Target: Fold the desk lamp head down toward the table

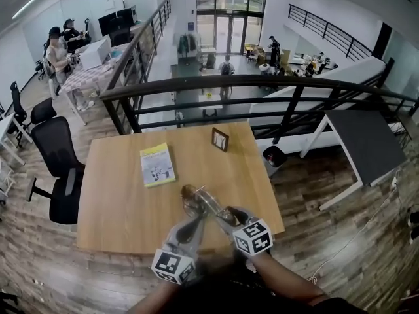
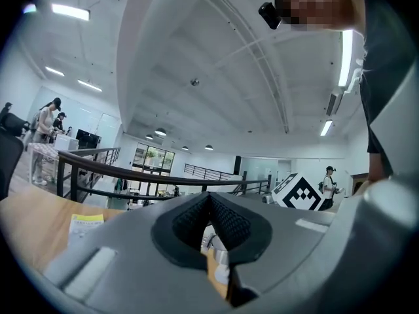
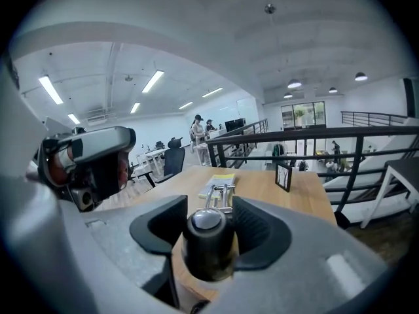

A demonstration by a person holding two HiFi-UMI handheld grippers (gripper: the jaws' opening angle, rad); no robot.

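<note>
The right tool [image 3: 211, 205] clasps the lamp head [image 3: 208, 247] to swing it toward the surface [image 3: 262, 188], while the left tool [image 2: 209, 198], pinched narrow, seemingly braces nearby.

Booklet: yellow-green paper booklet [image 1: 157, 165], lying flat, cover up.
Frame: small dark square picture frame [image 1: 220, 139], standing upright, well apart from the booklet, nearer the railing.
Railing: black metal railing [image 1: 262, 82], curving right across behind the frame.
Chair: black swivel office chair [image 1: 55, 169], off left on the brown plank floor [image 1: 314, 195].
Side table: dark grey-topped table on white legs [image 1: 366, 142], over on the right.
People: two people [image 1: 57, 51] standing by a desk, far left.
</note>
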